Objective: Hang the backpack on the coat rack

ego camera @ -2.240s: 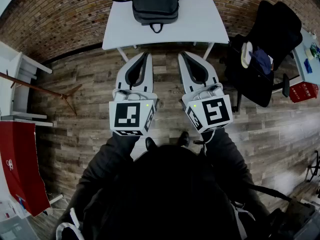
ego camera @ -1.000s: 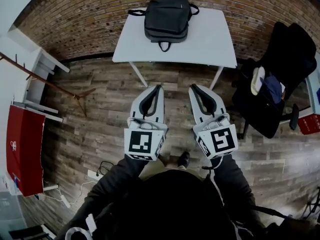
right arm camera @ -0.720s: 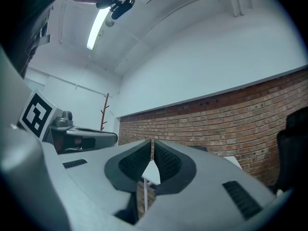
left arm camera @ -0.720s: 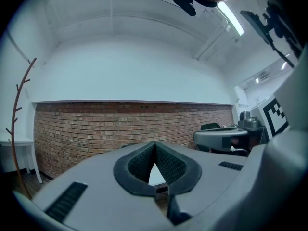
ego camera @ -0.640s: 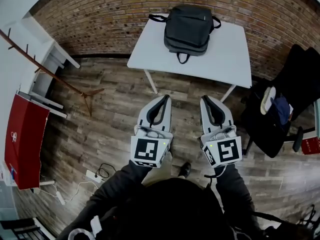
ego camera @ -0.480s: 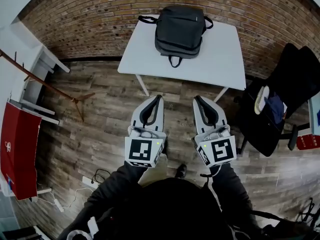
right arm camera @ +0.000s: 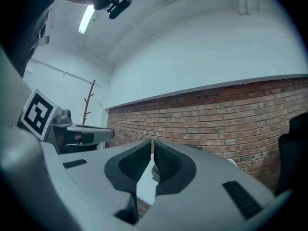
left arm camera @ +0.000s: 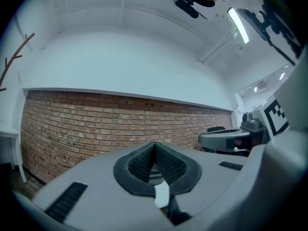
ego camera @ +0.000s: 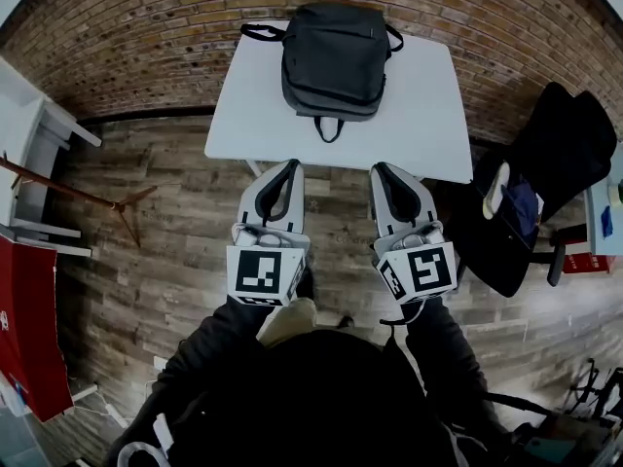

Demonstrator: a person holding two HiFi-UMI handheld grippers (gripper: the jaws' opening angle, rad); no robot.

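Item: backpack point(ego camera: 333, 58) — dark grey, lay flat on the white table point(ego camera: 423, 115), at the table's far side against the brick wall point(ego camera: 146, 27). Its carry loop pointed toward the person; one strap curled out at each upper corner.

Left gripper point(ego camera: 289, 164) — jaws closed, pads meeting, nothing between them. It was held level and pointed at the wall. In the head view its tip showed at the table's near edge, short of the backpack and a little to the left of the loop.

Right gripper point(ego camera: 381, 167) — jaws drawn together to a thin slit and empty. It was held level, parallel to the left one. Its tip likewise showed at the near edge, to the right of the loop and apart from the backpack.

The backpack sat ahead of both grippers, roughly centred between their lines, touched by neither.

Coat rack point(ego camera: 68, 189) — a thin brown wooden pole with splayed feet on the plank floor point(ego camera: 165, 270), at the far left, well apart from the table and backpack.

Also noted: a dark chair point(ego camera: 545, 154) piled with clothing, right of the table; a red panel point(ego camera: 29, 329) at the lower left.
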